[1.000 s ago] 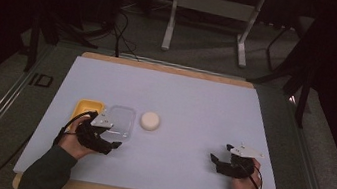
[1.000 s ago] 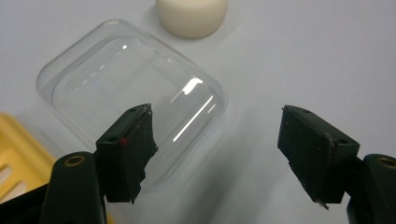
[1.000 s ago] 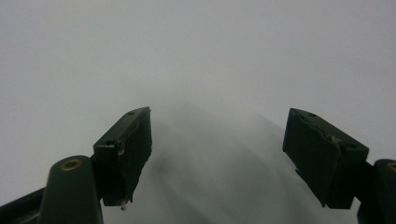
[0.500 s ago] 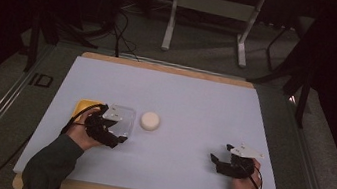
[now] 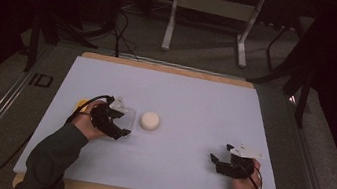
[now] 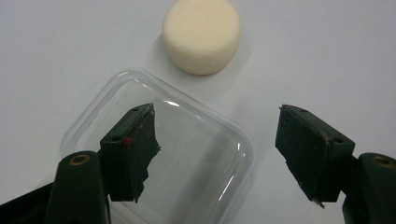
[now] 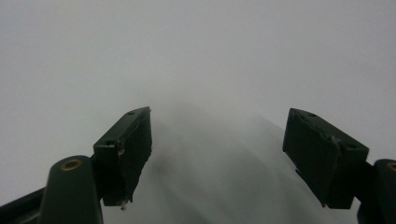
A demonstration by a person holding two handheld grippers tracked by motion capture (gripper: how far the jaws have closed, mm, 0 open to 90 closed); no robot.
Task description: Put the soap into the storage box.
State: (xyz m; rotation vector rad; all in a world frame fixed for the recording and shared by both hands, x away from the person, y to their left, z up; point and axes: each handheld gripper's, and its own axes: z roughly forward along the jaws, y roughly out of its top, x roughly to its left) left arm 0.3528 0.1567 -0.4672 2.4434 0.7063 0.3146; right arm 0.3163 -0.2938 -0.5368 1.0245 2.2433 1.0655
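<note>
Clear, glossy plastic makes up the box (image 6: 163, 154), a shallow rounded-corner square lying flat on the mat, its corners toward 12, 3, 6 and 9 o'clock in the left gripper view, so no long axis stands out; light glints run along its rim. It sits in the left half of the mat (image 5: 195, 103), under the left gripper (image 5: 114, 122) in the high view. Just beyond it at 12 o'clock in the left gripper view, apart by a narrow gap, is a cream puck (image 6: 201, 35), a short matte cylinder with a flat top and softly rounded edge; from above the puck (image 5: 150, 120) lies at 3 o'clock from the box. A yellow thing (image 5: 82, 104) peeks out at 9 o'clock of the left hand, its shape mostly hidden. The left gripper (image 6: 217, 149) hangs over the box with its dark, scuffed jaws spread wide, one above the box, the other over bare mat, gripping nothing. The mat is a smooth, pale lavender sheet on a wood-edged table (image 5: 170, 68). The right gripper (image 5: 222, 162) rests near the mat's 5 o'clock corner, well apart from the box; in its own view the right gripper (image 7: 217, 154) has its jaws wide apart over plain mat.
</note>
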